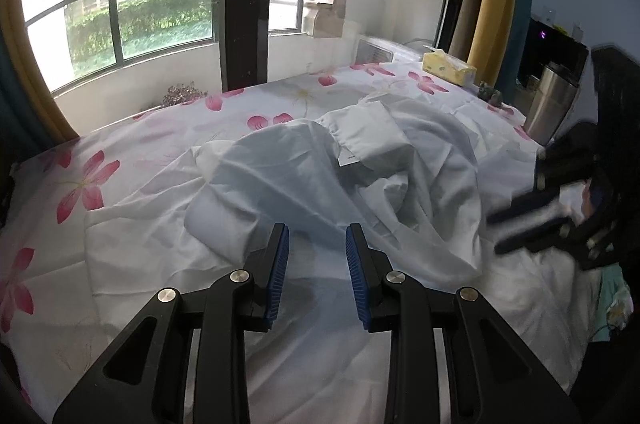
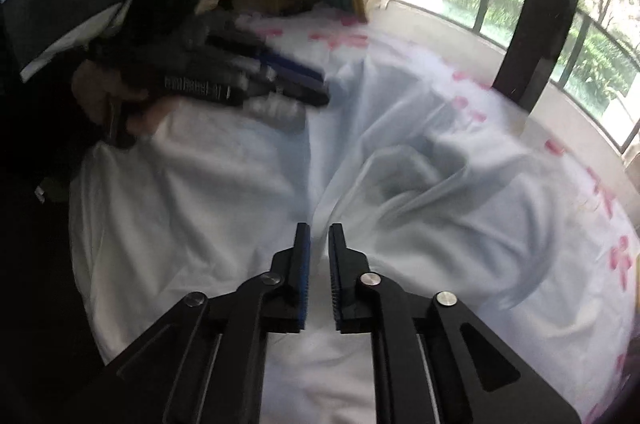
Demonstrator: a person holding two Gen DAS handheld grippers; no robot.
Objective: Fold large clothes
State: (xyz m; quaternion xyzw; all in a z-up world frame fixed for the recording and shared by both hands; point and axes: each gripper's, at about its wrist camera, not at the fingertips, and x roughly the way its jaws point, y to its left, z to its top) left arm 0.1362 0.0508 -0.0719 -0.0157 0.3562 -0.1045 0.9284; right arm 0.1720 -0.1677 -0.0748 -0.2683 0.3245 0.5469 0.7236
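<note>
Here the white garment (image 1: 320,184) lies crumpled across the middle of the floral bedsheet (image 1: 80,184). The left gripper (image 1: 318,252) hovers over its near edge, jaws moderately parted, nothing between the blue pads (image 1: 280,264). The right gripper (image 2: 319,248), seen at three o'clock from the left wrist, stands narrowly apart above the cloth, gripping nothing. A tissue box (image 1: 448,66) sits at one o'clock.

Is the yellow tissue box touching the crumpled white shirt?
Apart. The left wrist view shows the yellow tissue box far back on the flowered sheet, with bare sheet between it and the white shirt.
</note>
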